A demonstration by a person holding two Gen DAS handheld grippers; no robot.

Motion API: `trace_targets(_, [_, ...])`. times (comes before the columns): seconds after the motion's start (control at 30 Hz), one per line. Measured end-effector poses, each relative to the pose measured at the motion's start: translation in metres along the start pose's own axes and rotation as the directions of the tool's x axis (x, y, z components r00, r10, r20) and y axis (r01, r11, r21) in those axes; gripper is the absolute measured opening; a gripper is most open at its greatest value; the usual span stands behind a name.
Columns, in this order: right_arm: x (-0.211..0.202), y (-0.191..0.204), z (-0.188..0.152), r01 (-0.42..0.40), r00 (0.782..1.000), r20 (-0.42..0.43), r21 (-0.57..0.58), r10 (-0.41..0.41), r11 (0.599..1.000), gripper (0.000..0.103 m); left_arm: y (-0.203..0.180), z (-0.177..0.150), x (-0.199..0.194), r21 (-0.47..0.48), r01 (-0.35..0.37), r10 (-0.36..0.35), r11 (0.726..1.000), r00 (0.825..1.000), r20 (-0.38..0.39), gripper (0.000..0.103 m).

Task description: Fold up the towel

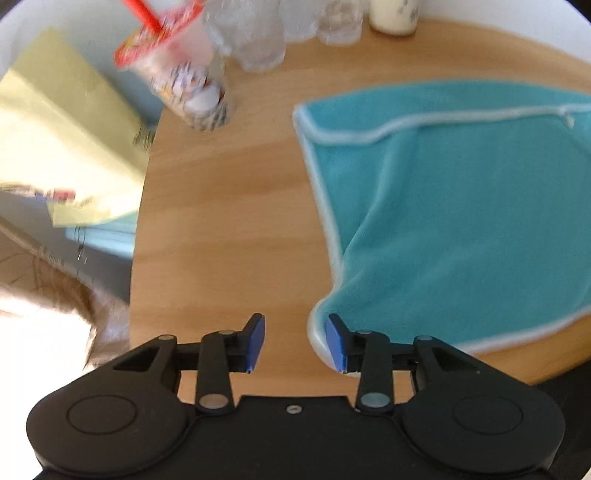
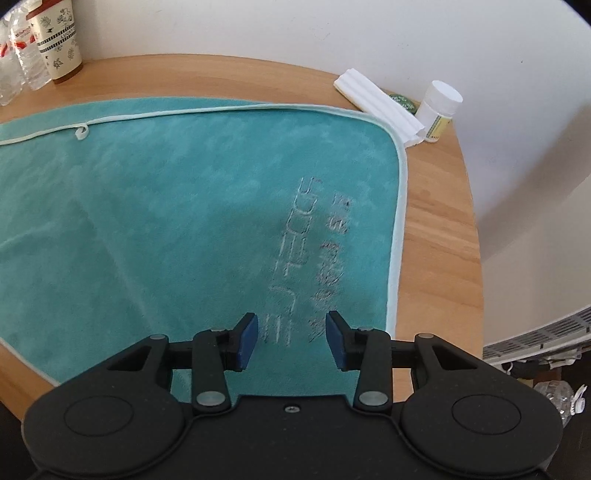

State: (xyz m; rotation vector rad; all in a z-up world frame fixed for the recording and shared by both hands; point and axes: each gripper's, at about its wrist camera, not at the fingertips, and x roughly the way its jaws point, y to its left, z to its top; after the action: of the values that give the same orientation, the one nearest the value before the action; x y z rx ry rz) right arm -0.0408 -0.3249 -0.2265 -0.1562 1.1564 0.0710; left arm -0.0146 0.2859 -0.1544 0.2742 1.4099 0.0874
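Observation:
A teal towel (image 1: 450,221) with a pale hem lies on the round wooden table (image 1: 229,206), folded so one hemmed edge runs across its far part. My left gripper (image 1: 295,341) is open just left of the towel's near left corner, its right finger touching the hem, nothing between the pads. In the right wrist view the towel (image 2: 166,206) shows embossed lettering and a small loop on the far hem. My right gripper (image 2: 291,339) is open over the towel's near right part, holding nothing.
A printed cup with a red straw (image 1: 173,74), clear bottles (image 1: 258,33) and a cream jar (image 1: 393,14) stand at the table's far side. A white folded strip (image 2: 380,107) and a small white bottle (image 2: 439,110) sit at the far right edge. Yellow paper (image 1: 62,140) lies off the table's left.

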Motion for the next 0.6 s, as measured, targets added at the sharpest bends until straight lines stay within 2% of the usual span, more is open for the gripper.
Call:
trace_targets(0.17, [0.002, -0.002, -0.001, -0.003, 1.000, -0.007, 0.024, 0.003, 1.000, 0.048, 0.015, -0.004, -0.004, -0.037, 0.002, -0.002, 0.999, 1.000, -0.002, 0.037])
trace_targets(0.3, [0.003, 0.003, 0.002, 0.011, 1.000, -0.013, 0.005, -0.011, 1.000, 0.048, 0.005, 0.022, -0.003, -0.076, 0.052, -0.045, 0.996, 0.995, 0.093, 0.042])
trace_targets(0.43, [0.003, 0.006, 0.003, 0.023, 1.000, -0.015, 0.017, -0.023, 1.000, 0.049, -0.020, 0.057, 0.012, -0.062, 0.114, -0.102, 0.992, 0.980, 0.172, 0.042])
trace_targets(0.5, [0.004, 0.004, 0.002, 0.029, 0.999, -0.015, 0.044, -0.029, 0.999, 0.054, -0.023, 0.064, 0.018, -0.053, 0.118, -0.107, 0.992, 0.978, 0.178, 0.042])
trace_targets(0.57, [0.004, -0.002, -0.001, 0.036, 0.999, -0.014, 0.092, -0.035, 0.995, 0.070, -0.026, 0.069, 0.023, -0.045, 0.119, -0.109, 0.992, 0.977, 0.182, 0.041])
trace_targets(0.6, [0.005, -0.007, -0.002, 0.030, 0.999, -0.018, 0.136, -0.028, 0.990, 0.071, -0.027, 0.071, 0.025, -0.041, 0.119, -0.109, 0.992, 0.977, 0.183, 0.040])
